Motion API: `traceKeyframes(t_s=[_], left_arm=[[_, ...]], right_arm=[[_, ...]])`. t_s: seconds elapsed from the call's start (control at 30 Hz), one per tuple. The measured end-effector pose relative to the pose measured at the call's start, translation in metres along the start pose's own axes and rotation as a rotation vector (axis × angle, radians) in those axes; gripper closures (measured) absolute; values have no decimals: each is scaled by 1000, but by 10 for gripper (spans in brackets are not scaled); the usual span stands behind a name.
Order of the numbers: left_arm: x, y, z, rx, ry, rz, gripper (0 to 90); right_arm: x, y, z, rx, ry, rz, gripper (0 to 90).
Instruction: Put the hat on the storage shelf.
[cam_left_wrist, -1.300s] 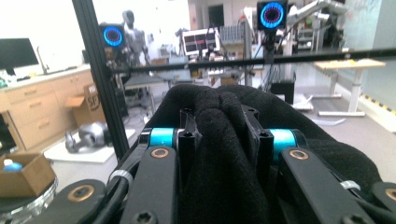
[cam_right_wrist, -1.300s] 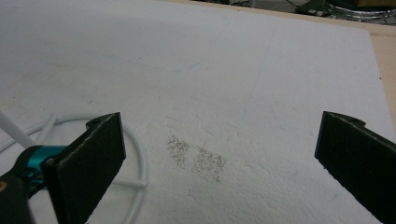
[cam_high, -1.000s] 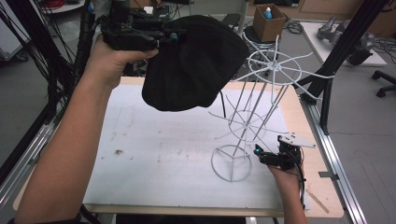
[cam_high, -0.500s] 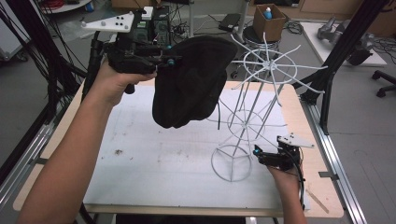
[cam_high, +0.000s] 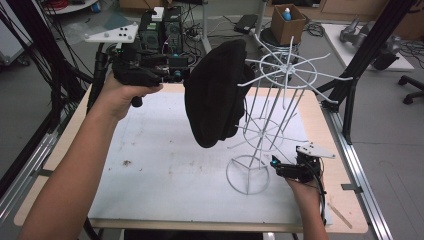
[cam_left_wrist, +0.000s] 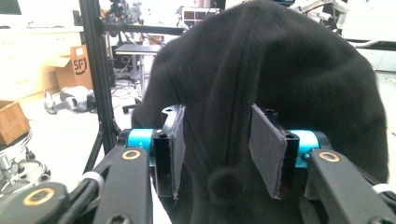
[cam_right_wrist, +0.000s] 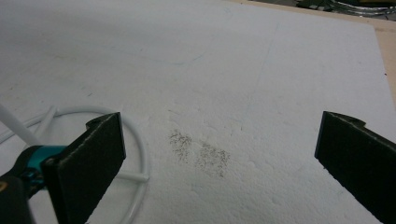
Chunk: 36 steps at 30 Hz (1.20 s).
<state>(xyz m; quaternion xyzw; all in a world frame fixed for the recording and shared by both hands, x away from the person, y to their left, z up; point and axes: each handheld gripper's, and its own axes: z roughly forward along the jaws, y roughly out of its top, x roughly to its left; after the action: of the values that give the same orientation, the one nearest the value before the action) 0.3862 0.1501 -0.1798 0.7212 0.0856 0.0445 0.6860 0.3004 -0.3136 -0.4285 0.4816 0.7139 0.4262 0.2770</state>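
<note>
Item: black cap (cam_high: 216, 95), held in the air above the far middle of the white foam board (cam_high: 150, 165), its right side touching the spokes at the top of the white wire rack (cam_high: 280, 70).

Left gripper (cam_high: 177, 75): raised at the far left, jaws clamped on a fold of the cap; in the left gripper view the pads (cam_left_wrist: 266, 140) pinch a ridge of fabric just above the cap's button (cam_left_wrist: 224, 184).

Right gripper (cam_high: 280, 169): low at the near right, jaws spread wide and holding nothing, just beside the rack's ring base (cam_high: 248, 174); whether it touches the ring cannot be told.

Risks, as judged:
- The rack is light wire on a narrow base; a sideways push from the cap could tip or slide it, since nothing grips the base.
- Spoke ends could snag the fabric outside the crown rather than inside, leaving the cap hung crooked.
- The grip is on a thin fold; a tug against a spoke could pull the fabric free, dropping the cap onto the board.
</note>
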Motion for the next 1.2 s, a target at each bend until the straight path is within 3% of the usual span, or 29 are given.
traceKeyframes(t_s=[0.3,0.4,0.7,1.0,1.07,1.2], left_arm=[[8,-40,-9,36,21,-55,490],[9,-51,-18,14,35,-69,473],[16,-91,-44,46,131,-119,411],[6,-127,-65,95,179,-86,367],[2,-137,-71,105,209,-77,348],[-3,-160,-81,115,246,-103,326]], right_arm=[[0,0,0,6,0,0,8],[0,0,1,6,0,-1,8],[2,0,1,15,3,2,9],[3,-1,2,18,2,-4,8],[3,-1,2,17,1,-5,8],[2,-1,2,20,1,3,8]])
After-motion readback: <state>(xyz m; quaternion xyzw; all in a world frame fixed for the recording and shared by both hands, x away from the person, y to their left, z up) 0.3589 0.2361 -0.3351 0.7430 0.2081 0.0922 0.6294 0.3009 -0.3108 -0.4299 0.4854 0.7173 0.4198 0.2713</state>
